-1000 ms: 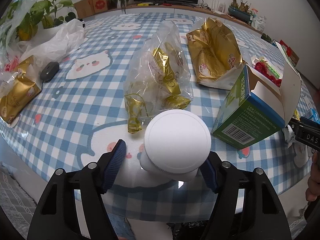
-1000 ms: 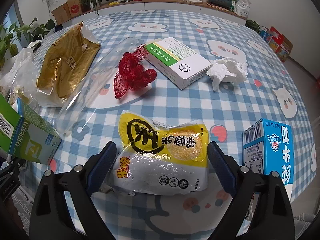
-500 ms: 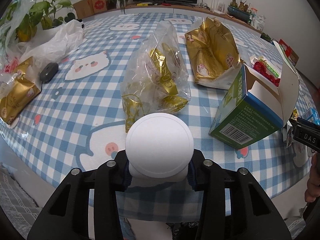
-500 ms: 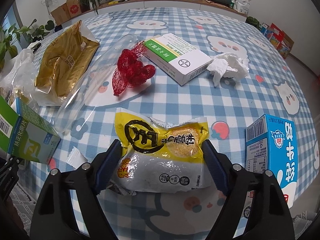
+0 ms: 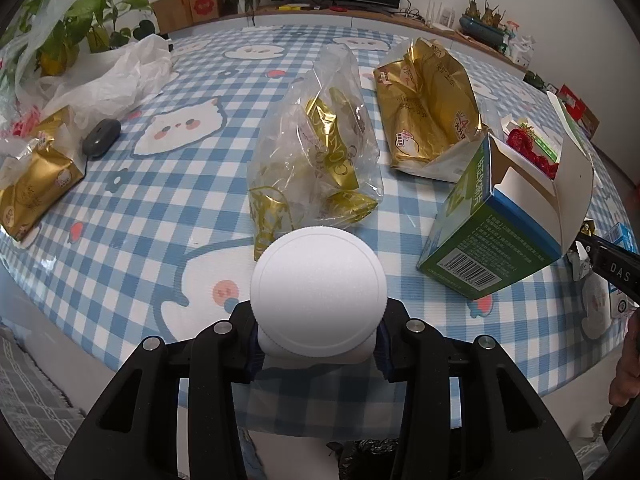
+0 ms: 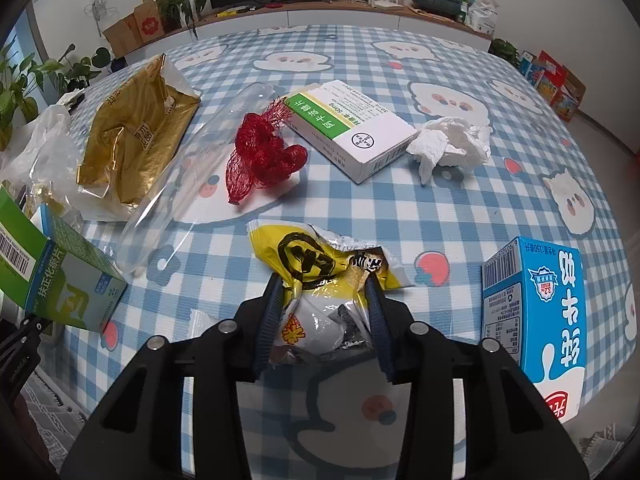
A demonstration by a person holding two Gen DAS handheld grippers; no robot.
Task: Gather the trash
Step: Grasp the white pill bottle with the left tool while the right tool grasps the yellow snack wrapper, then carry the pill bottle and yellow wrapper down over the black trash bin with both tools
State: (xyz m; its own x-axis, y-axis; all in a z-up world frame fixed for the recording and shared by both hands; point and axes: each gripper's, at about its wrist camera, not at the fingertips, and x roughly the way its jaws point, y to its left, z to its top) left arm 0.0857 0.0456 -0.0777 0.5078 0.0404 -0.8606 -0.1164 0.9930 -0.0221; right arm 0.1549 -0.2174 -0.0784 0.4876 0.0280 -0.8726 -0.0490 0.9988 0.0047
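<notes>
In the left wrist view my left gripper [image 5: 318, 354] is shut on a white round-lidded bottle [image 5: 318, 292] standing at the near edge of the checked table [image 5: 132, 216]. A clear bag of gold wrappers [image 5: 316, 164] lies just behind the bottle. In the right wrist view my right gripper [image 6: 324, 322] has its jaws closing on a yellow and white snack bag [image 6: 320, 276], which crumples between the blue pads [image 6: 269, 320].
A green and blue open carton [image 5: 504, 220] stands right of the bottle. A gold bag [image 6: 136, 132], red mesh [image 6: 264, 156], green and white medicine box [image 6: 352, 128], crumpled tissue [image 6: 452, 144], clear plastic sleeve [image 6: 180, 184] and blue milk carton [image 6: 536, 312] lie around.
My left gripper closed on the white bottle. My right gripper's jaws came together on the snack bag, which went from flat to crumpled.
</notes>
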